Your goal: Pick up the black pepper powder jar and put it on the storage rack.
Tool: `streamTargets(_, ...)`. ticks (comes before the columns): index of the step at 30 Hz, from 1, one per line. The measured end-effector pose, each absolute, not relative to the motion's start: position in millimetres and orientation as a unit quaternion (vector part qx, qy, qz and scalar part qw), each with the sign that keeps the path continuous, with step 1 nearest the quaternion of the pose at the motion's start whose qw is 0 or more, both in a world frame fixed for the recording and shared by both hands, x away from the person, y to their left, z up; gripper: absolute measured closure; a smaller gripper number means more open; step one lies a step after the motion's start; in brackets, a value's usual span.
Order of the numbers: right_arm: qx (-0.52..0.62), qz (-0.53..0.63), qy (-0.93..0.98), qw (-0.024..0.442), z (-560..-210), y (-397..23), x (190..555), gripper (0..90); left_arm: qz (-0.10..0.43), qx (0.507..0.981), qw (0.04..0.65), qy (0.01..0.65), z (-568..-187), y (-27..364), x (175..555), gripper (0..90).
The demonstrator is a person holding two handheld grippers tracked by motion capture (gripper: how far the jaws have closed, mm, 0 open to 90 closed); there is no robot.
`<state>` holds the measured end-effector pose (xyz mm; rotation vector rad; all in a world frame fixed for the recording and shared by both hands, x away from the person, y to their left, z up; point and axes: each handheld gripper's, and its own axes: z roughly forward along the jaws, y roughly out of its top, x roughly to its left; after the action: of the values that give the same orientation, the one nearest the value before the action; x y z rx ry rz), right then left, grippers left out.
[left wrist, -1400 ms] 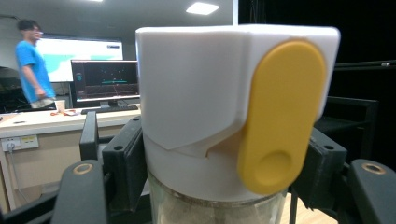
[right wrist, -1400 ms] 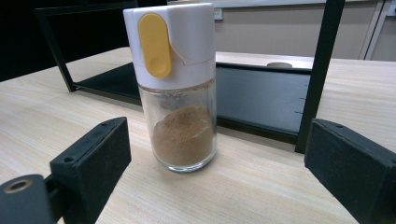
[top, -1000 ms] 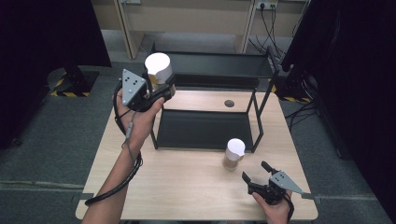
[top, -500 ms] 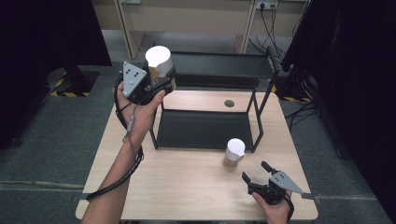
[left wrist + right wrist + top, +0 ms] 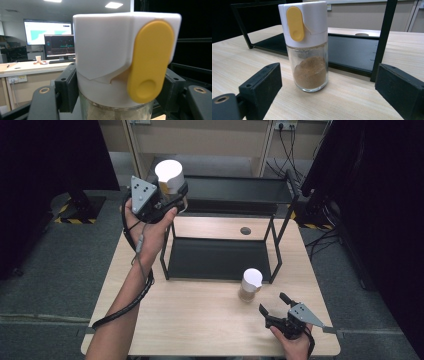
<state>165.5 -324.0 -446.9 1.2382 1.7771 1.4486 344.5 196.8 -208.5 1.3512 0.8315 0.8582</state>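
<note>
The glass shaker [image 5: 169, 176], white-capped with a yellow oval tab, has been lifted higher in the pinching left tongs [image 5: 172, 200], beside the black metal rack [image 5: 280, 245]. The right tongs [image 5: 274, 305] are spread on the wooden bench [image 5: 200, 315] near a second spice jar [image 5: 250, 285].

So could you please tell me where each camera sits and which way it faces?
High view: above the person's side, looking forward and down at the wooden table; both forearms show.
Left gripper view: on the left claw, facing its held white-capped glass spice jar; black jaws show.
Right gripper view: on the right claw, facing a second brown-powder spice jar.
Shared: the black metal rack in the high and right gripper views.
</note>
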Motion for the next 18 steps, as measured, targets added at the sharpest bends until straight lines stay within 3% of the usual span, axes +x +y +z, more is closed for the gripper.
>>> streamTargets(18,0.458,0.536,0.659,0.264,-446.6,-323.9,165.8,7.4,0.381,0.587,0.609,0.373,-196.4,193.7,361.1,30.4)
